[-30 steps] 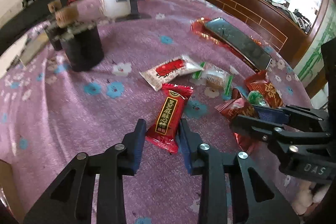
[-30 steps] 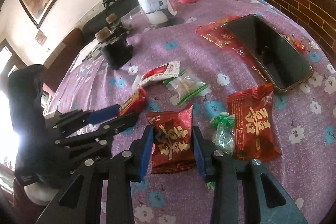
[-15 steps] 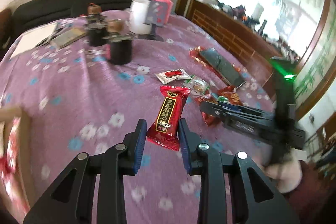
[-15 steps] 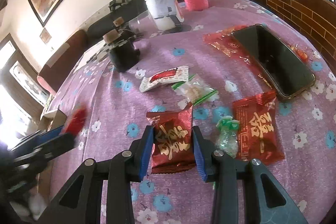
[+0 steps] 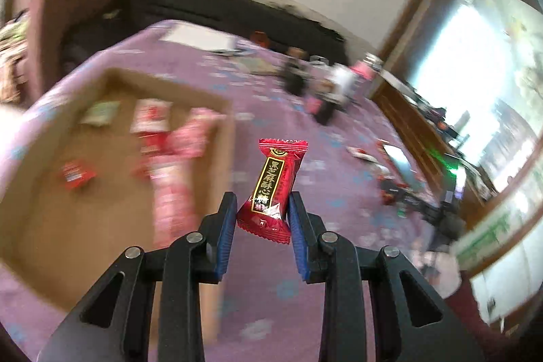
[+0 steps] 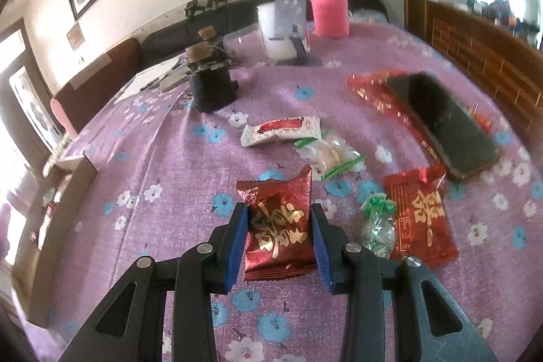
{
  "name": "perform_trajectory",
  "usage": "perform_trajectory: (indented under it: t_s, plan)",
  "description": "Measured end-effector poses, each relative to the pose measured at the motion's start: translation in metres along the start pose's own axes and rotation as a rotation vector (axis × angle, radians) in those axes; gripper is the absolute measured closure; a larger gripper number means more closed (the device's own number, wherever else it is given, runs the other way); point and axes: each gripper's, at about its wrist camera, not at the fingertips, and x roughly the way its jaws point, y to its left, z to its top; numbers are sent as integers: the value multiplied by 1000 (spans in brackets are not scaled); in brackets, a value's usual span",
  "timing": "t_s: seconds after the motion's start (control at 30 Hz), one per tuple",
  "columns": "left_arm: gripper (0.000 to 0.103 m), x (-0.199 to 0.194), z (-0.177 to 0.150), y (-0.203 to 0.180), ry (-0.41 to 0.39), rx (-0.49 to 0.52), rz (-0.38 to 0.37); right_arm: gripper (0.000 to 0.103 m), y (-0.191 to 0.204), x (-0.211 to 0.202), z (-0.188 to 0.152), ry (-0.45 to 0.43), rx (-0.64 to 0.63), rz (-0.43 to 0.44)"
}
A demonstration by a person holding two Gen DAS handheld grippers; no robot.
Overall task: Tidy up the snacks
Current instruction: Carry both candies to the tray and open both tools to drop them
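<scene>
The left claw (image 5: 262, 215) grips a red candy bar (image 5: 271, 189) by its near end, lifted above the purple floral surface (image 5: 271, 311); a blurred cardboard box (image 5: 112, 178) of snacks lies to its left; the right claw (image 6: 279, 241) clamps a red snack packet (image 6: 278, 226) resting on the surface; farther right, another red packet (image 6: 420, 216); beyond, a white wrapper (image 6: 281, 129) and a phone (image 6: 444, 128).

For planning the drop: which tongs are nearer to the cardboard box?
Left. The left tongs hover just beside the cardboard box; the right tongs are far across the table from it.
</scene>
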Motion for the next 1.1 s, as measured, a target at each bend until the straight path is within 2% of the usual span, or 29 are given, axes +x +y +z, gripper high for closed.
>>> perform_trajectory:
  t_s: [0.17, 0.3, 0.4, 0.53, 0.77, 0.93, 1.1]
  plan:
    - [75, -22, -7, 50, -28, -81, 104, 65, 9, -3, 0, -4, -25, -31]
    - [75, -26, -10, 75, -47, -125, 168, 65, 31, -20, -4, 16, -8, 52]
    - [75, -26, -13, 88, -46, -146, 204, 65, 75, -37, -6, 16, -72, 137]
    - [75, -19, -17, 101, -21, -176, 211, 65, 142, -50, -9, 28, -179, 249]
    - [75, -16, -12, 119, 3, -192, 243, 66, 249, -35, -31, 162, -287, 458]
    - [75, -11, -9, 122, 15, -153, 269, 66, 303, -20, -53, 228, -345, 500]
    - [74, -11, -10, 121, 27, -118, 274, 65, 332, -7, -62, 256, -385, 505]
